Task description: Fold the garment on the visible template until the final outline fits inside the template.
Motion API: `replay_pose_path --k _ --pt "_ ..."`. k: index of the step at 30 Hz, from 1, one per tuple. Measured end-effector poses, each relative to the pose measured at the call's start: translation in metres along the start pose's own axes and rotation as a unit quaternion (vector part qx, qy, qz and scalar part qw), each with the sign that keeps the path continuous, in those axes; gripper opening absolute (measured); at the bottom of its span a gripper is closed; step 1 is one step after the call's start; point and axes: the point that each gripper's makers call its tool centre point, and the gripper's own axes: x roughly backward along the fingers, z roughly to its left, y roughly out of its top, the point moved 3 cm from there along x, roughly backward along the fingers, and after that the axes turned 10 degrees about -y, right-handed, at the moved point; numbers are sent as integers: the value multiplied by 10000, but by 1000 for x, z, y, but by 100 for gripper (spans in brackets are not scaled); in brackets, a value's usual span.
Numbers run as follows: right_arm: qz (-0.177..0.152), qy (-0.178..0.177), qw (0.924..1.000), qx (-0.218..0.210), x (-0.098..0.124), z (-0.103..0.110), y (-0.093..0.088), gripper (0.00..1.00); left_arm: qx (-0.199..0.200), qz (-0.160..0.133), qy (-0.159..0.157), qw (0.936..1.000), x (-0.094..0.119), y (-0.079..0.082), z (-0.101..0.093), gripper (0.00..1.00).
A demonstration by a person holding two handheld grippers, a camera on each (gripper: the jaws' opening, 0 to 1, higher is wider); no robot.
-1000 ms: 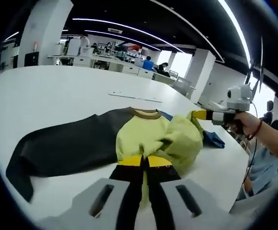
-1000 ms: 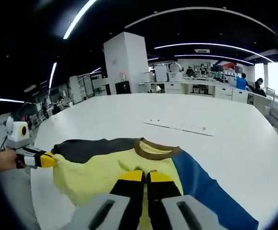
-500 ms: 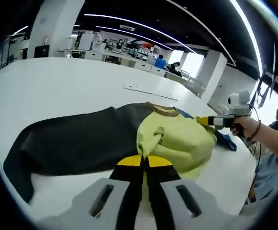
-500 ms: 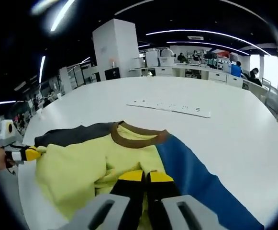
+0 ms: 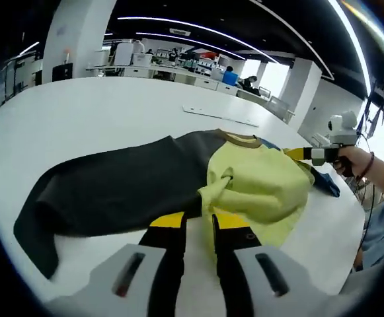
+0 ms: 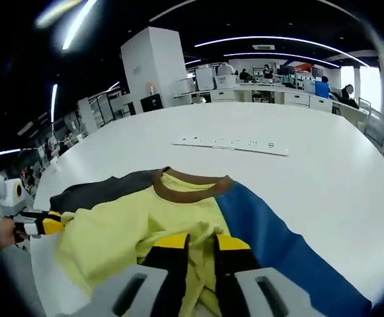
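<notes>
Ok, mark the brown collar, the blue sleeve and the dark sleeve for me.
brown collar (image 6: 190,190), right gripper view, front band of the neckline
blue sleeve (image 6: 281,246), right gripper view, mid-sleeve
dark sleeve (image 5: 106,195), left gripper view, mid-sleeve

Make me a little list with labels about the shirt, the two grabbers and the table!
garment: shirt with yellow body, brown collar, one dark grey sleeve, one blue sleeve
garment state: bottom part folded up over the chest, rumpled
left gripper: fingers apart, at the folded yellow cloth
right gripper: fingers apart, yellow cloth between them
table: white, with a long white strip beyond the collar
</notes>
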Motion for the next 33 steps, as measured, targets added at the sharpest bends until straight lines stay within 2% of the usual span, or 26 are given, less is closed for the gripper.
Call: replay_pose_path --k 1,2,5,9,15,18,21,25,29,33 --pt "-57 -2 10000 55 7 2 1 27 117 -53 -159 9998 2 0 -6 17" --pt "-85 6 9999 105 11 3 2 30 119 -51 -160 9998 4 -1 -6 18" --pt "-115 92 9998 163 27 7 0 32 -2 13 -151 9999 11 -4 -12 22" --pt "-102 128 9996 223 43 11 -9 39 -21 43 -179 9998 19 -10 -19 26" --pt "93 100 9989 456 60 16 -32 39 -69 246 -120 9996 24 -27 -23 27" --pt "128 69 9987 485 64 17 -40 37 -20 278 -76 9996 25 -32 -22 26" --pt "246 40 9986 462 62 15 -50 29 -28 363 -44 9993 24 -38 -22 23" --pt "306 -82 9981 533 59 12 -59 25 -21 446 -29 9990 21 -45 -23 21" --pt "322 -90 9984 456 57 10 -63 15 39 408 -3 9992 19 -47 -23 17" --pt "321 -126 9981 512 53 9 -66 12 70 365 2 9993 17 -46 -23 12"
